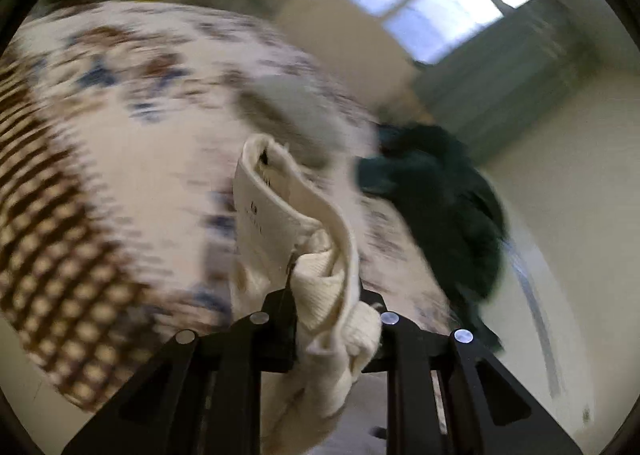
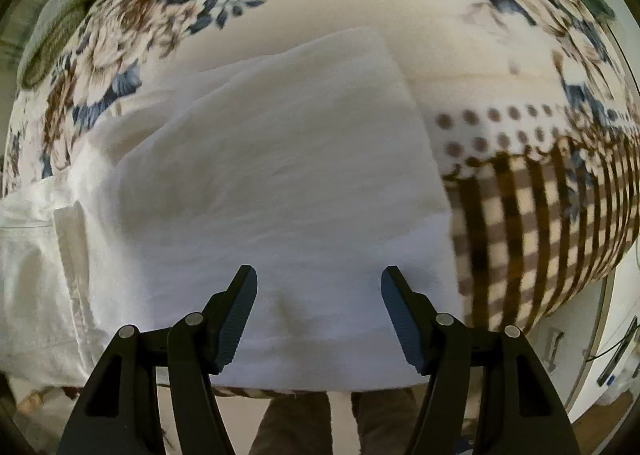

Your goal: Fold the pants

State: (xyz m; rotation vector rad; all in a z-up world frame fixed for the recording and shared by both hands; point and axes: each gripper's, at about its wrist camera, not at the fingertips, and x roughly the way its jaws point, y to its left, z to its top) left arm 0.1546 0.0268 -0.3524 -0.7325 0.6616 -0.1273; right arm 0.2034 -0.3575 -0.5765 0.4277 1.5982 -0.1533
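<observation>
The cream-white pants (image 2: 256,191) lie spread on a bed with a floral and brown-check bedspread (image 2: 532,215), filling the middle of the right wrist view from about 9 o'clock to 3 o'clock. A folded layer already lies on top, its far edge running toward 12 o'clock. At 9 o'clock a belt loop and waistband seam show, so that end looks like the waist.

The left gripper (image 1: 328,295) has its jaws closed narrowly on a bunched piece of the same cream cloth (image 1: 304,239), lifted clear of the bedspread; a stiffer band with a label stands up toward 11 o'clock of the jaws, and ribbed fabric hangs down past them toward 6 o'clock. The left view is heavily motion-blurred, so I cannot tell exactly which part of the garment this is. A dark green garment (image 1: 440,207) lies at 2 o'clock.

The right gripper (image 2: 319,295) hovers low over the near edge of the pants, jaws wide apart and holding nothing.

The cloth looks light, soft and limp: it will sag and drag from any single pinch, and layers may slide apart. Seams and the waistband are thicker and should hold better in the jaws. A sensible hold for the right gripper is, I judge, the near folded edge at 6 o'clock, pinching all layers together.
</observation>
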